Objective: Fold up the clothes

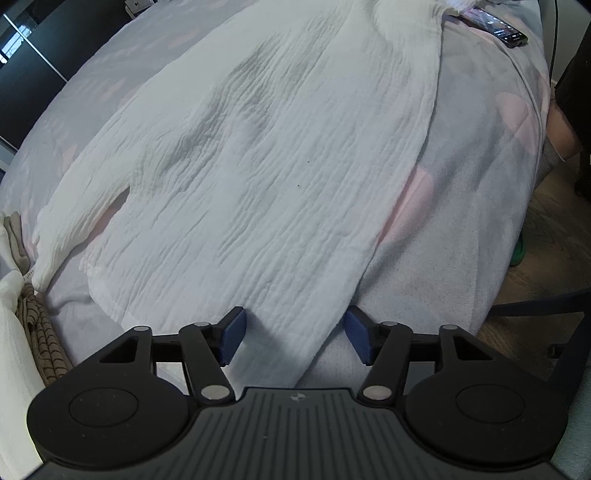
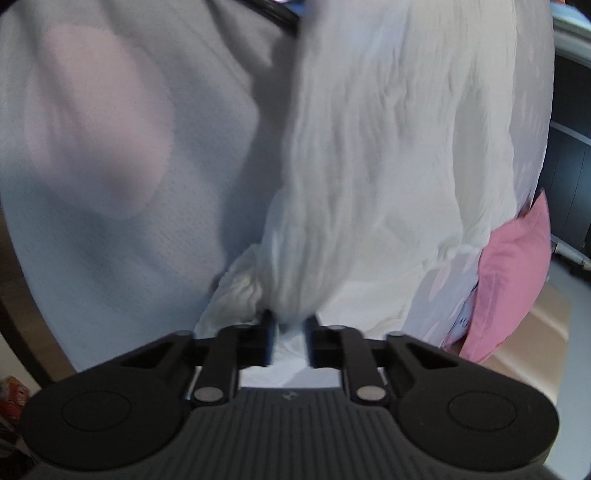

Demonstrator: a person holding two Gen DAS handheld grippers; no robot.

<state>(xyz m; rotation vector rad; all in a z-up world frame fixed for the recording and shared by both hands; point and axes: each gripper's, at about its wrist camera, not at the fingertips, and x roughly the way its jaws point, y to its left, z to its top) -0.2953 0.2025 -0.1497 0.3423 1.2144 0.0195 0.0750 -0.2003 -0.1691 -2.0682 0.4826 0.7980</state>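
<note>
The bed [image 1: 461, 229], under a pale grey cover with faint pink shapes, carries everything and gives a soft, yielding base, so I judge any fold pressed into it will sink a little rather than crease sharply. On it lies the shirt [image 1: 258, 166], a white crinkled gauze garment spread nearly flat, one sleeve [image 1: 74, 229] trailing toward the bed's edge. It looks light, limp and quite unslippery; the crinkle should grip the pads well, but the cloth will drape and bunch the moment it is lifted, so hems, corners and cuffs are the sensible places to take hold, not the middle of the panel. The right gripper [image 2: 290, 332] has its fingers closed on a gathered bit of the shirt [image 2: 369, 147], which rises ahead of it in a ridge; that view is blurred and I cannot tell which part is pinched. The left gripper [image 1: 293, 336] hangs with fingers spread wide, a corner of the hem lying between them but ungripped. Beyond the bed are wood floor [image 1: 535, 258] and dark cabinets [image 1: 33, 81]. A pink pillow [image 2: 513, 280] sits at one edge, other clothes [image 1: 33, 314] are heaped at another, and a phone [image 1: 498, 27] lies on the cover near the shirt's far end.
</note>
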